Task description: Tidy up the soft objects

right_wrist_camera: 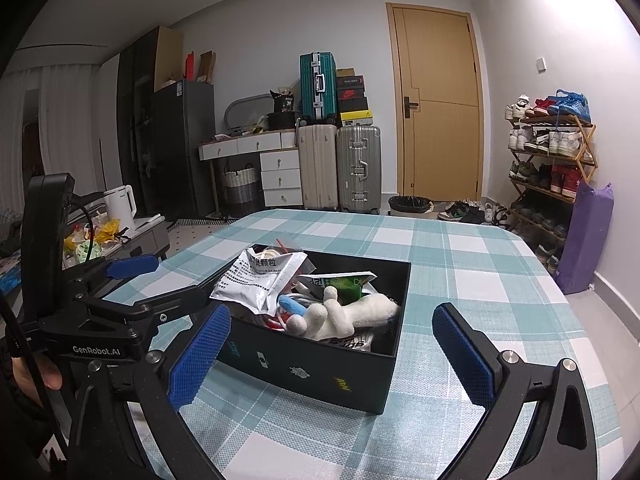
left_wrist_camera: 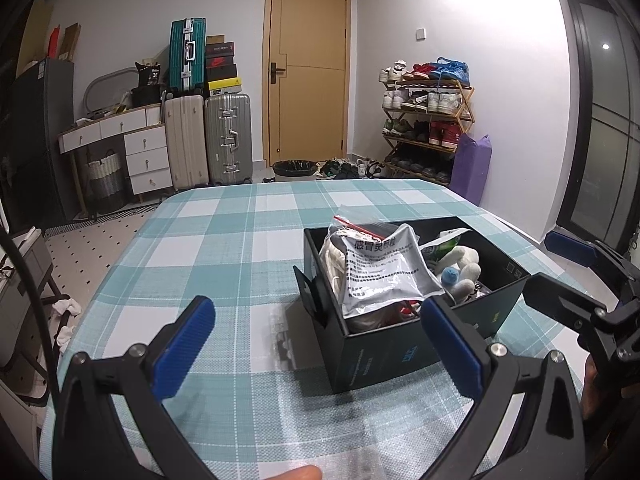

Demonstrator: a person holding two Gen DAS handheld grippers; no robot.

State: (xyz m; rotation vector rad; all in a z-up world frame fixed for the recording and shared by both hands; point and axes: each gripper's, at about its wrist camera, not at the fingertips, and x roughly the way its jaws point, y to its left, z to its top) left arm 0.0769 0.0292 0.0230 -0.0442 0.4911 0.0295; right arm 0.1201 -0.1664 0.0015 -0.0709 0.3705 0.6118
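Both tools spread, empty: left tool [left_wrist_camera: 318, 354], right tool [right_wrist_camera: 332, 356]. Open black cardboard box [right_wrist_camera: 320, 368] dead ahead, packed with white plush toy [right_wrist_camera: 356, 312], silver foil pouch [left_wrist_camera: 384, 272]. Sorting apparently finished; next probably retreat.

The checked tablecloth [right_wrist_camera: 460, 248] looks like coarse woven cloth, matt. On it the dark box [right_wrist_camera: 320, 368] has smooth matt card walls with small printed marks. Inside, the silver sachet [left_wrist_camera: 380, 272] is crinkled glossy foil or plastic, the white plush toy [right_wrist_camera: 344, 312] is fuzzy and felt-like, and a clear zip bag [left_wrist_camera: 360, 224] is shiny film. The left gripper [left_wrist_camera: 316, 344] and right gripper [right_wrist_camera: 332, 352] are matt black plastic with metal screws; their blue pads [right_wrist_camera: 200, 356] are rough and gridded. Far off, the door [right_wrist_camera: 440, 104] looks smooth and wooden.
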